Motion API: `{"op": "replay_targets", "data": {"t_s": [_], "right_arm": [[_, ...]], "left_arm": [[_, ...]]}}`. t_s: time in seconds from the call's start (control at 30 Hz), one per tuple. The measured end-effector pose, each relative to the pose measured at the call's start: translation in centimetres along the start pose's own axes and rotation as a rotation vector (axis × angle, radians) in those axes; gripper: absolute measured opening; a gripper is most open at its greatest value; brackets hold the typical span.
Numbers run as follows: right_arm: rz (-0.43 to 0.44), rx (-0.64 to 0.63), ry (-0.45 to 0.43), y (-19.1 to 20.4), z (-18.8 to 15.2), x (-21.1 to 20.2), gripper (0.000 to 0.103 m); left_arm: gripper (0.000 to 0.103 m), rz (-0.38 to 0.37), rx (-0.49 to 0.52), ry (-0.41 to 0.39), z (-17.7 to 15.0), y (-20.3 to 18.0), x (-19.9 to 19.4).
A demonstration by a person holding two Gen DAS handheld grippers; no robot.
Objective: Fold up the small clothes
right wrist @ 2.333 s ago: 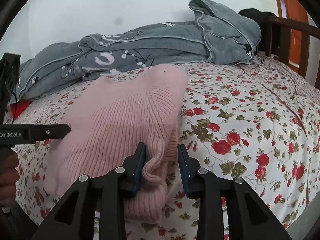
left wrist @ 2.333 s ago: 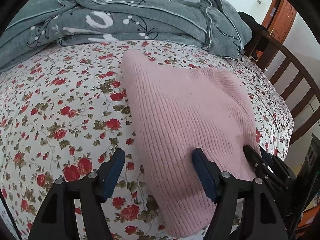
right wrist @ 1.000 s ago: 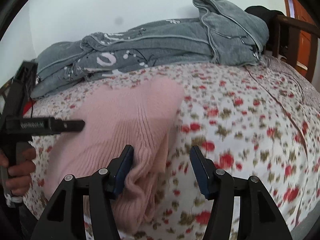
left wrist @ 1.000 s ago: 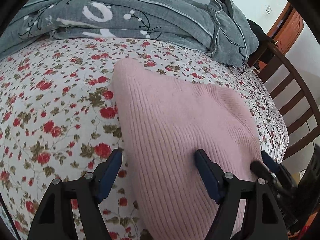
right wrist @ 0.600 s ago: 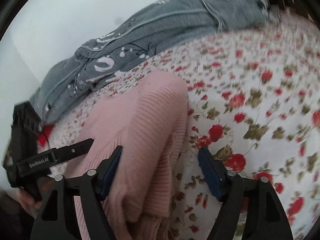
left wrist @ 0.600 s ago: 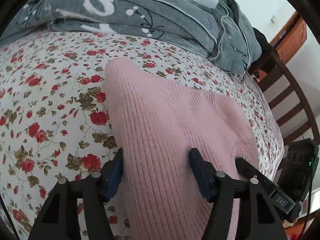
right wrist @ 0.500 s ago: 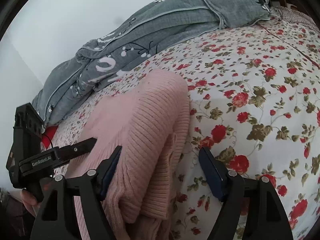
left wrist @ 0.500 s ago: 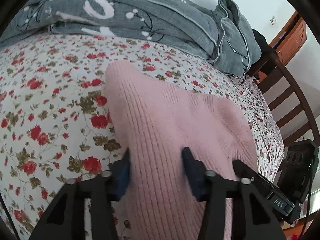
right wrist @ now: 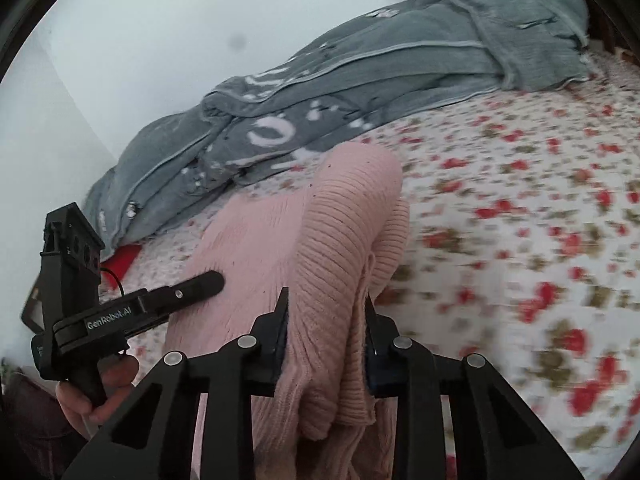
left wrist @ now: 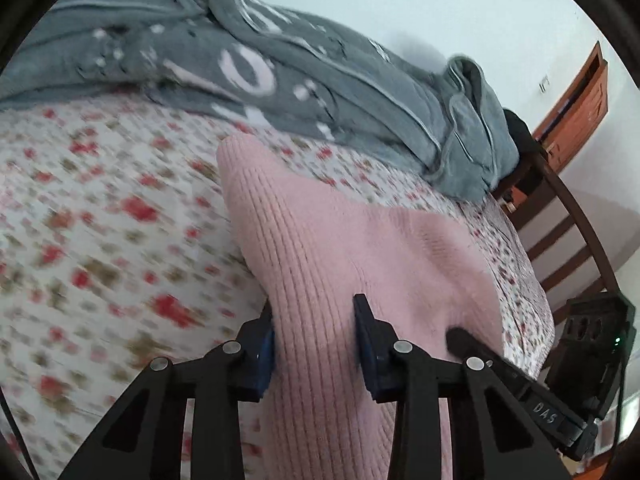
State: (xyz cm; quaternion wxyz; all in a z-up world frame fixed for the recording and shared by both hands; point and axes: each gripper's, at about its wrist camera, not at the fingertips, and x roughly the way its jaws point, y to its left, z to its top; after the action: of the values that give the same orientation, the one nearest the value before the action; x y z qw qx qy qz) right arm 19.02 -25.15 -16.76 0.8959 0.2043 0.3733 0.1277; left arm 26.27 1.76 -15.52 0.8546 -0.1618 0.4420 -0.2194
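Both the left hand-held gripper [left wrist: 314, 330] and the right hand-held gripper [right wrist: 325, 326] are pinching the near edge of the soft, limp pink knit sweater [left wrist: 340, 248] lying on the floral bed [left wrist: 100, 248], which is probably bunching thickly, so edge grips suit it.

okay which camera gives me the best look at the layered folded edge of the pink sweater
The right wrist view. There the pink sweater shows its stacked layers and ribbed hem bunched between the fingers of the right gripper. The left wrist view shows only the sweater's smooth ribbed top surface, clamped in the left gripper, with the layered edge out of sight.
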Motion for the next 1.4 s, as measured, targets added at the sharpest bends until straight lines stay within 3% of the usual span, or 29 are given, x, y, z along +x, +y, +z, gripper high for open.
{"op": "replay_targets", "data": {"t_s": [0.2,0.37,0.57,0.7,0.93,1.07,1.23,1.4], "right_arm": [[0.056,-0.037,0.054,4.0,-0.6,4.6,0.028],[-0.037,-0.096,0.086,4.1,-1.7,7.3,0.032],[-0.082,-0.132,0.098,3.9,-1.9,7.1,0.04],[-0.131,-0.159,0.094,4.7,-1.7,6.7,0.049],[-0.156,-0.17,0.057,5.8,-2.2,3.5,0.049],[-0.173,-0.26,0.009,7.4,-4.1,1.6,0.049],[-0.255,-0.403,0.055,7.7,-7.6,2.0,0.043],[-0.239,-0.348,0.088,6.8,-8.2,0.7,0.043]], "left_arm": [[0.034,0.085,-0.005,0.004,1.4,4.1,-0.2],[0.038,0.095,-0.047,0.044,0.3,5.8,2.4],[0.047,0.151,0.018,0.031,-0.8,4.6,2.3],[0.05,0.147,0.032,0.035,-1.2,4.9,0.7],[0.051,0.158,0.064,0.026,-3.4,3.5,-2.7],[0.051,0.162,0.128,0.02,-5.5,1.9,-4.5],[0.051,0.197,0.18,0.057,-8.7,1.1,-4.9],[0.051,0.191,0.142,0.073,-9.8,1.4,-5.8]]}}
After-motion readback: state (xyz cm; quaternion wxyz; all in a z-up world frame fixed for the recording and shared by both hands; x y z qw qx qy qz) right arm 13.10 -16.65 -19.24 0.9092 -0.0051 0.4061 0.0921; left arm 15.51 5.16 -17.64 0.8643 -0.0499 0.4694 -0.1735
